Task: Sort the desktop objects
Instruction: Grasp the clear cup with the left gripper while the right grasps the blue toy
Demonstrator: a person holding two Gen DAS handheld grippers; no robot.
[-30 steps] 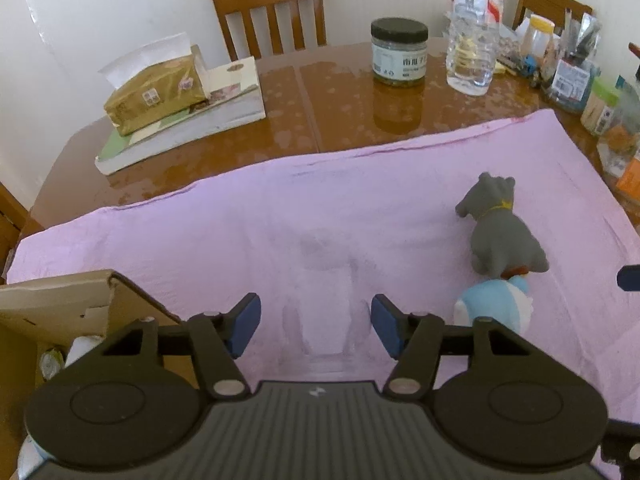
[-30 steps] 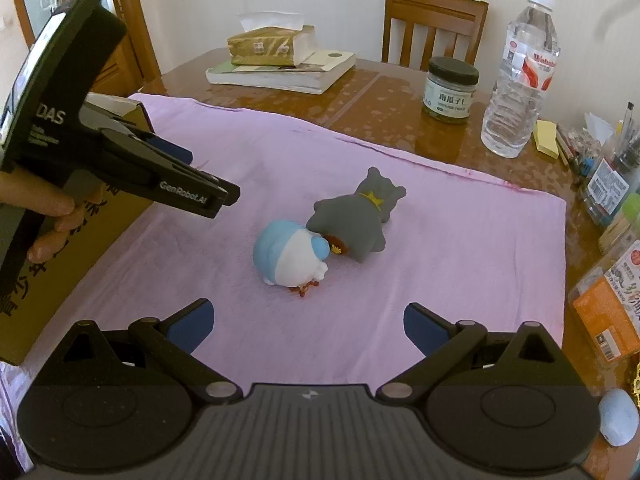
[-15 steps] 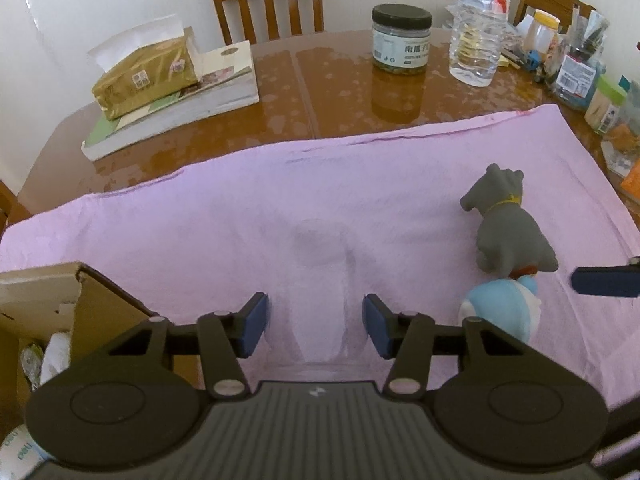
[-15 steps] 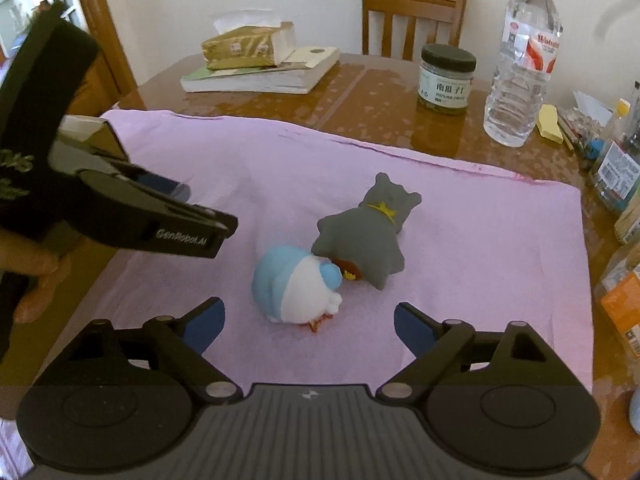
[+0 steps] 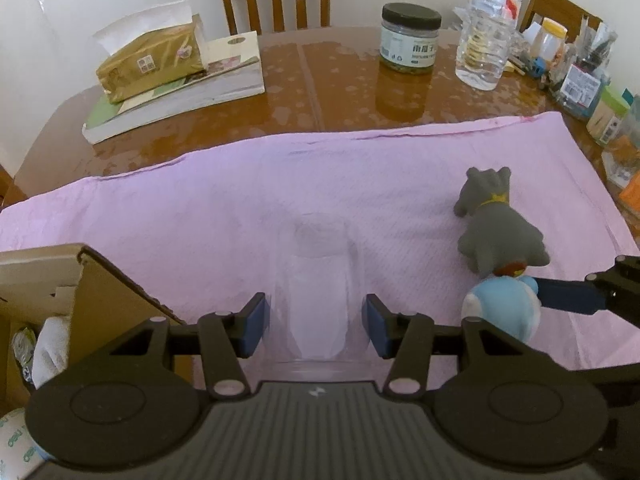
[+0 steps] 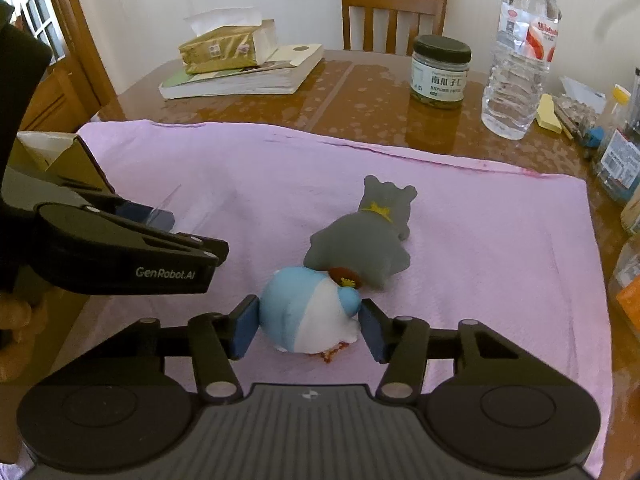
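Covering the near half of a glossy wooden table [image 6: 360, 92]: a pink cloth [image 6: 480, 240]. Right gripper [image 6: 308, 326] clamps the blue-and-white toy [image 6: 308, 312], near centre, touching a grey toy [image 6: 368, 240]. Left gripper [image 5: 314, 322] holds a clear cup [image 5: 316, 292] (faint). Box [image 5: 100, 284] at left; chair [image 6: 394, 8] and white wall beyond.

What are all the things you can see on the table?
blue toy: one, blue and white, on cloth, touching grey toy
grey toy: one, grey, mid cloth
cup: one, clear, between left gripper's fingers
cloth: one, pink, covers near table
box: one, brown, left edge
tissues: one pack, gold, on book
book: one, pale, far left
jar: one, black lid, far side
bottle: one, clear, beside jar
table: one, brown
left gripper: black, around cup
right gripper: black, gripping blue toy
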